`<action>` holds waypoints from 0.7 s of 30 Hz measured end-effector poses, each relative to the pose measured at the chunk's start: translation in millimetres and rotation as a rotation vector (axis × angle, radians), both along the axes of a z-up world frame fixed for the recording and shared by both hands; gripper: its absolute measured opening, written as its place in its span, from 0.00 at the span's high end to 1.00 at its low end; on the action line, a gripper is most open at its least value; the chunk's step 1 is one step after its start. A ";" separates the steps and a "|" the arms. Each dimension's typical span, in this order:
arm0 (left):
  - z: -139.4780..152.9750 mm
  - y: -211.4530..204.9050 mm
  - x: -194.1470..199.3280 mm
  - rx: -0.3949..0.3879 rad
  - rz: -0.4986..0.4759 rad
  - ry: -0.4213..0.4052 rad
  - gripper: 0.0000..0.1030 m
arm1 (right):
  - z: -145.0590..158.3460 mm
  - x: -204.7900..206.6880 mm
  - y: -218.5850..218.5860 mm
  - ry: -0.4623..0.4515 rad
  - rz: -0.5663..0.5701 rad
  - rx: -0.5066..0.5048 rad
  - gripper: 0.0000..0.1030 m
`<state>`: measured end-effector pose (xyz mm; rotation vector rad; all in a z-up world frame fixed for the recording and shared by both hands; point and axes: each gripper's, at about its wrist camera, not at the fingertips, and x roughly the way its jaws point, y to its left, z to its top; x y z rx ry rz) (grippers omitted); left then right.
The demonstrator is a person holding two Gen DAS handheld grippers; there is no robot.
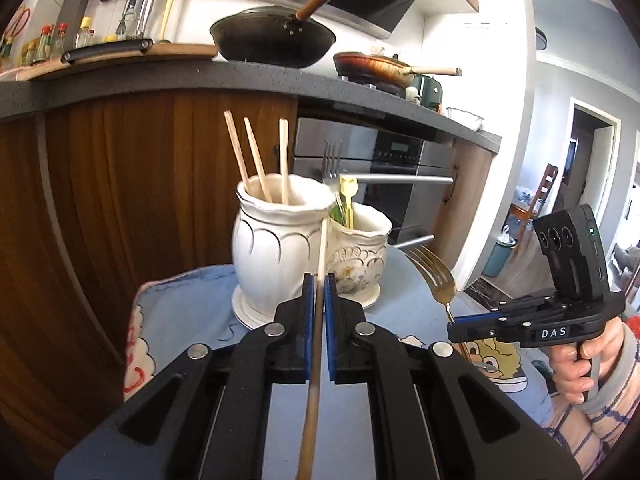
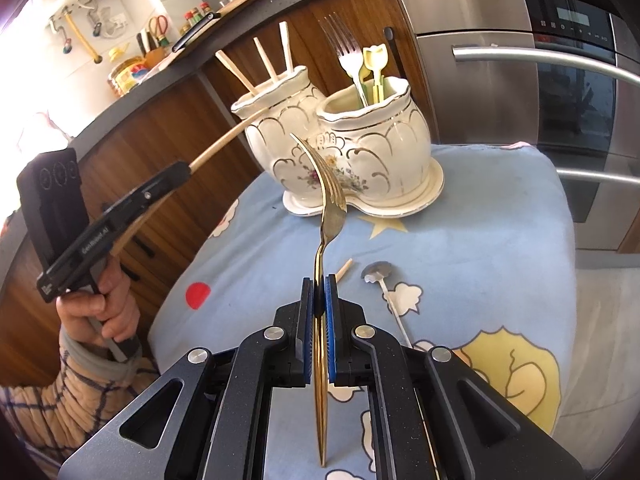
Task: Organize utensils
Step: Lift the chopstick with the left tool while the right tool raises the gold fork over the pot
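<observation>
My left gripper is shut on a wooden chopstick whose tip reaches up to the rim of the taller pot of a white ceramic twin-pot holder. Three chopsticks stand in that pot. The lower pot holds a silver fork and pale yellow plastic utensils. My right gripper is shut on a gold fork, tines up, in front of the holder. The left gripper with its chopstick shows at the left of the right wrist view.
The holder stands on a blue cartoon-print cloth. A loose chopstick end and a small silver spoon lie on the cloth. Behind are wooden cabinet doors, a steel oven and a dark counter with pans.
</observation>
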<state>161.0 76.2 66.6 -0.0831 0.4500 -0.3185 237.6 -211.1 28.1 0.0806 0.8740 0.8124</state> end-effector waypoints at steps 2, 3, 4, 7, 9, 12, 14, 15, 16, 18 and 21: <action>2.9 1.8 -2.6 -0.026 -0.007 -0.017 0.96 | -0.7 0.5 0.4 0.002 0.001 0.005 0.94; 7.1 2.0 -6.8 -0.032 -0.017 -0.044 0.96 | -1.5 0.7 0.4 0.004 0.003 0.008 0.94; 10.3 2.1 -10.4 -0.026 -0.004 -0.070 0.96 | -2.0 0.3 0.6 0.004 0.004 0.007 0.94; 17.4 6.7 -14.6 -0.046 0.029 -0.111 0.96 | -5.1 0.6 1.0 0.011 0.008 0.005 0.94; 15.6 6.9 -8.6 -0.029 0.048 -0.083 0.96 | -6.4 0.1 1.5 0.013 0.009 0.006 0.94; 2.7 5.9 7.1 -0.006 0.084 -0.001 0.96 | -6.5 0.0 2.7 0.013 0.012 0.005 0.94; -5.2 5.6 12.7 0.006 0.095 0.032 0.96 | -5.2 -0.5 3.5 0.010 0.015 0.007 0.94; -8.6 5.0 16.0 0.007 0.093 0.050 0.96 | -4.6 -0.6 3.6 0.008 0.015 0.009 0.94; -10.5 4.8 18.0 0.003 0.090 0.058 0.96 | -3.7 -0.6 3.4 0.006 0.016 0.010 0.94; -13.3 4.3 22.1 -0.005 0.083 0.072 0.96 | -1.1 -0.6 3.4 0.001 0.017 0.017 0.94; -17.8 3.4 30.4 -0.022 0.072 0.103 0.96 | 4.5 -1.2 3.6 -0.010 0.020 0.023 0.94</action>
